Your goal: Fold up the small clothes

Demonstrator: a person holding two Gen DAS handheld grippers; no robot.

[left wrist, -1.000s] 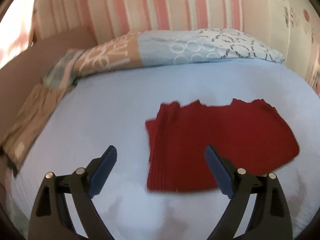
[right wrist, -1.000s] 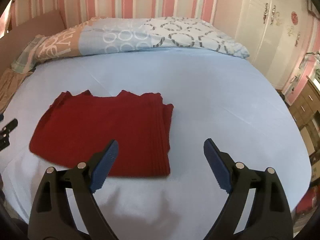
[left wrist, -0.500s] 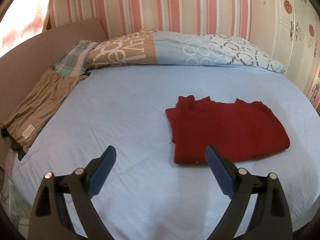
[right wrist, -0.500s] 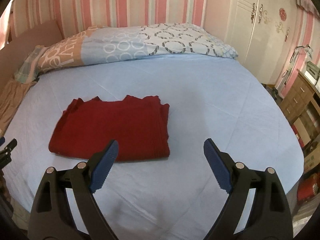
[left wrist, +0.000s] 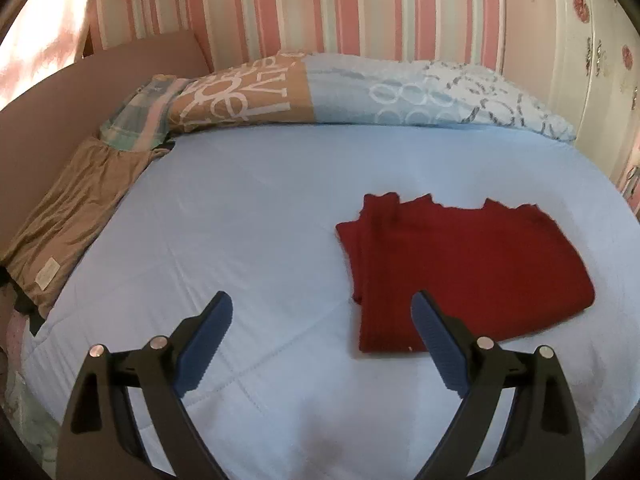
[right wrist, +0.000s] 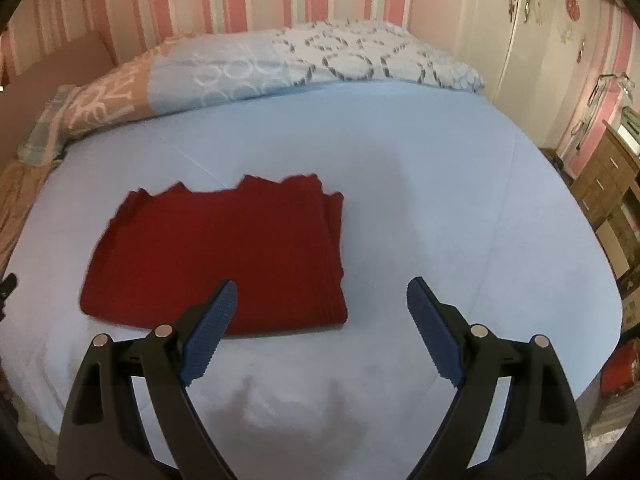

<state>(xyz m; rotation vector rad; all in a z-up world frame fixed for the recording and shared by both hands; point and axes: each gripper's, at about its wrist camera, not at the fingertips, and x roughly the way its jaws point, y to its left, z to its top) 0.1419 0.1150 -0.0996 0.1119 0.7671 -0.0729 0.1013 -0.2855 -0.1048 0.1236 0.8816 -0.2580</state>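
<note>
Tongs first: left tongs [left wrist: 322, 320] and right tongs [right wrist: 322, 306] both gape wide with nothing in them, though the right jaws have just been closing a little. Red garment [right wrist: 224, 256] lies folded flat on the blue bed [right wrist: 440, 200], just past both pairs. My worry: grabbing only the top layer would peel the fold open, and dragging would bunch it. Beyond the garment, the pillow [right wrist: 320, 56] looks safely clear.

Large white letters on tan pillowcase [left wrist: 240, 96], word unreadable.
</note>
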